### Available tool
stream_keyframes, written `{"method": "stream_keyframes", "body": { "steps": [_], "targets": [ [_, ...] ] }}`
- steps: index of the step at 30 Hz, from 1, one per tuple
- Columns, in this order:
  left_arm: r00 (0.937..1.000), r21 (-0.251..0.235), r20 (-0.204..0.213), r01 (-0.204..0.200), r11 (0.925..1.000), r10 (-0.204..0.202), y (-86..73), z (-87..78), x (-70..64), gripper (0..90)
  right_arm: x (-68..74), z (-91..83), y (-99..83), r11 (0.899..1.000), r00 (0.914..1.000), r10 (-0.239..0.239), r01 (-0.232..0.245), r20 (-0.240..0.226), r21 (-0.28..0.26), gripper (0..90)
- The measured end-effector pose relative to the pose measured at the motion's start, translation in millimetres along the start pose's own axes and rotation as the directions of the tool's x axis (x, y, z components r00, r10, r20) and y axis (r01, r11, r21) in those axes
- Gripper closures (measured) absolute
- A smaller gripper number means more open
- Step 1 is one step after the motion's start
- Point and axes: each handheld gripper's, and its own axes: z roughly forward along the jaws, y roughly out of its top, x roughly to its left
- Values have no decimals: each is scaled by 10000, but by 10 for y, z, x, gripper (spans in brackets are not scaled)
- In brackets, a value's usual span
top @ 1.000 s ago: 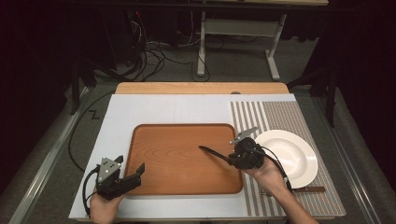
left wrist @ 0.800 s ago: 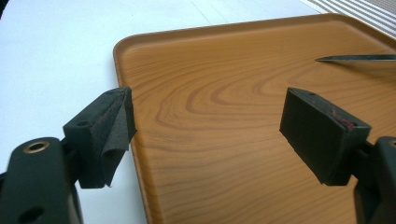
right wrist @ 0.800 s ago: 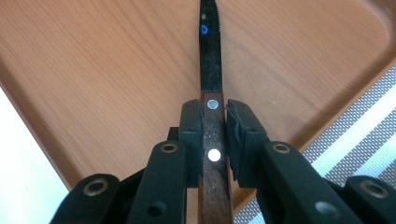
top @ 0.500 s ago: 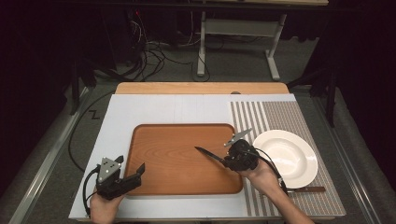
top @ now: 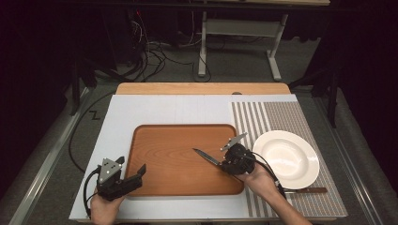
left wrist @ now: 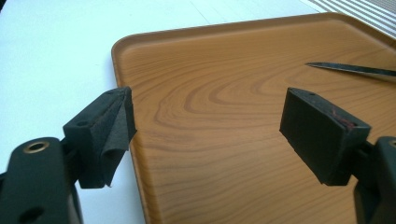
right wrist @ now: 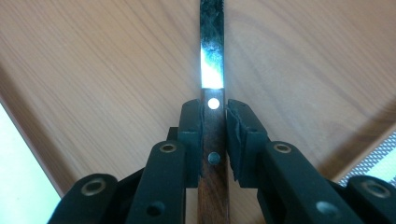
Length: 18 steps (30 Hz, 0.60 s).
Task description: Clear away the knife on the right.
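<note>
A knife with a dark wooden handle and a steel blade is held over the brown wooden tray. My right gripper is shut on the handle. In the high view this right gripper hovers over the tray's right side, and the knife blade points left. My left gripper stands open at the tray's front left corner. Its jaws straddle the tray's left rim with nothing between them, and the left gripper faces the knife tip farther off.
A white plate lies on a striped placemat right of the tray. A second utensil with a wooden handle lies in front of the plate. Both sit on a pale board, with floor, cables and table legs beyond.
My right gripper has carried the knife leftward from beside the plate to farther over the tray. The left gripper has stayed in place, open.
</note>
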Motion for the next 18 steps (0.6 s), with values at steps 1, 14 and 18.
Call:
{"method": "stream_keyframes", "body": {
  "steps": [1, 14, 18],
  "targets": [
    [10000, -2, 3, 1, 10000, -1, 0, 0, 0, 191, 5, 8, -1, 10000, 10000, -17, 17, -3, 12, 770],
    [10000, 10, 14, -16, 10000, 16, -1, 2, -3, 191, 52, 74, -3, 9998, 9999, -130, 130, -7, 142, 759],
    [10000, 27, 14, -26, 10000, 26, -1, 3, -3, 191, 47, 82, -9, 9998, 9999, -137, 136, 37, 150, 738]
  ]
}}
